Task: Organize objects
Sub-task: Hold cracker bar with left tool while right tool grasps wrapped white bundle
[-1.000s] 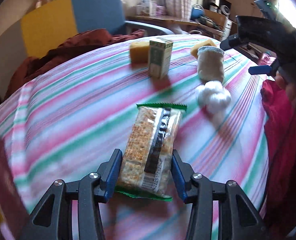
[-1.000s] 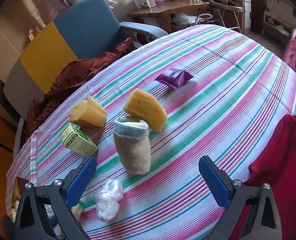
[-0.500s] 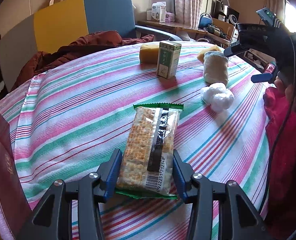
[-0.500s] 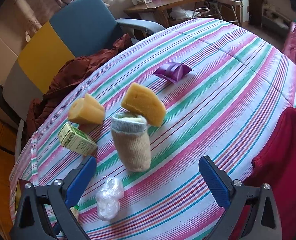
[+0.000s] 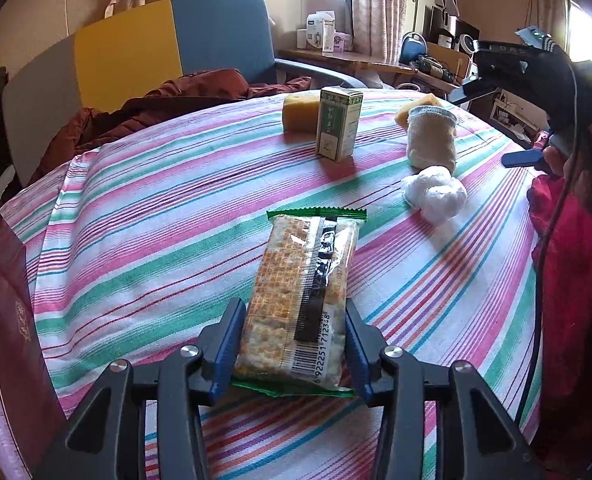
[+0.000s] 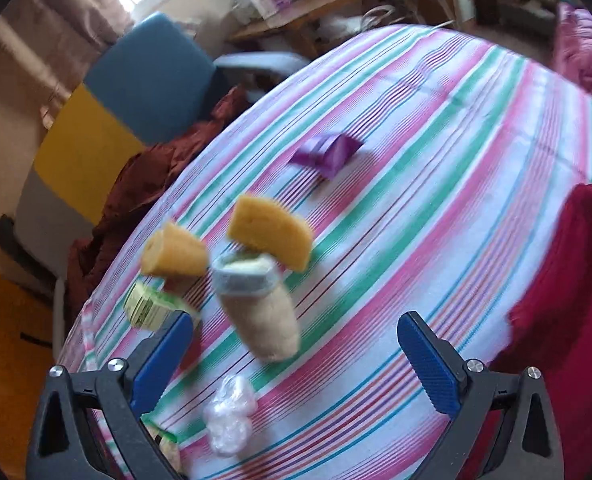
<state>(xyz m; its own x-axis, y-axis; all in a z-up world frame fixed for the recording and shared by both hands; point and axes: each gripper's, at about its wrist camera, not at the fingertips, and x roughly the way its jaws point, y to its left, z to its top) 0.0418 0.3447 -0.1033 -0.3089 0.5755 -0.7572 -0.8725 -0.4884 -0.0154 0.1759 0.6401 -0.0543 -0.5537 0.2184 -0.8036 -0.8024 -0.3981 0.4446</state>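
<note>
The cracker pack (image 5: 302,300) sits lengthwise between the blue pads of the left gripper (image 5: 293,350), barcode end toward the camera, green crimped edge pointing away. The pads press on both long sides of the pack, and the jaws are closing on it a touch more right now. It looks raised a bit off the striped cloth (image 5: 155,216), though I can't say for sure how far clear it is.

Going outward from the pack: beyond it and a little right is a crumpled white plastic wad (image 5: 435,193), with a beige sock (image 5: 432,142) rolled into an upright bundle just behind that. A yellow sponge (image 5: 418,107) peeks out behind the sock. Straight beyond the pack, well apart from it, a green box (image 5: 339,122) stands upright, with a second sponge piece (image 5: 300,114) right behind it. Left of the pack, at the cloth's edge, there's a dark red book (image 5: 15,328).

The right gripper (image 6: 296,354) is spread wide with nothing between its pads — it hovers above the sock end of the cloth, and its view is blurry. From there a purple pouch (image 6: 328,154) shows up past the sponges, far from the pack. Behind it all is a blue and yellow chair (image 5: 167,48) with a rust-coloured blanket (image 5: 167,100) piled on it.
</note>
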